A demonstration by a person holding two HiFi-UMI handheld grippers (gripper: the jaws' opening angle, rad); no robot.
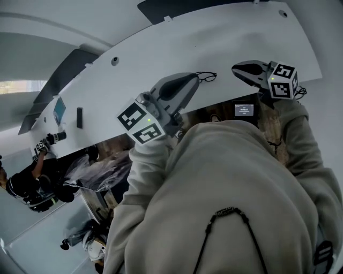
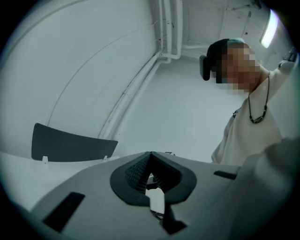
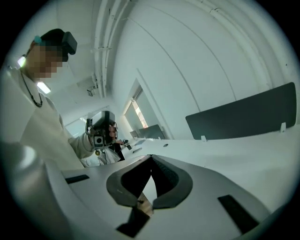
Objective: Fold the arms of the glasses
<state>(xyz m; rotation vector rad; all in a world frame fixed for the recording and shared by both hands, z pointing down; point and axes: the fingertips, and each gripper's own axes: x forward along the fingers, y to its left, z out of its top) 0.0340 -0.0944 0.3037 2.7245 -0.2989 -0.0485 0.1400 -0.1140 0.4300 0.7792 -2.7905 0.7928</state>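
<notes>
The glasses (image 1: 208, 76) are thin and black and sit right at the tip of my left gripper (image 1: 196, 77), over the white table (image 1: 230, 37). In the left gripper view my left gripper (image 2: 150, 154) has its jaws together, with a thin dark piece in the slit between the pads (image 2: 136, 174) and a small dark bit (image 2: 169, 153) poking out past the tips. My right gripper (image 1: 235, 68) hovers to the right of the glasses, apart from them. In the right gripper view my right gripper (image 3: 151, 157) is shut with nothing between its jaws.
A dark divider panel (image 1: 198, 5) stands along the table's far edge. A small dark block (image 1: 79, 118) and a blue-green card (image 1: 59, 109) lie at the table's left end. Another person (image 1: 32, 182) with grippers stands at the left. A small screen (image 1: 244, 109) shows below the near edge.
</notes>
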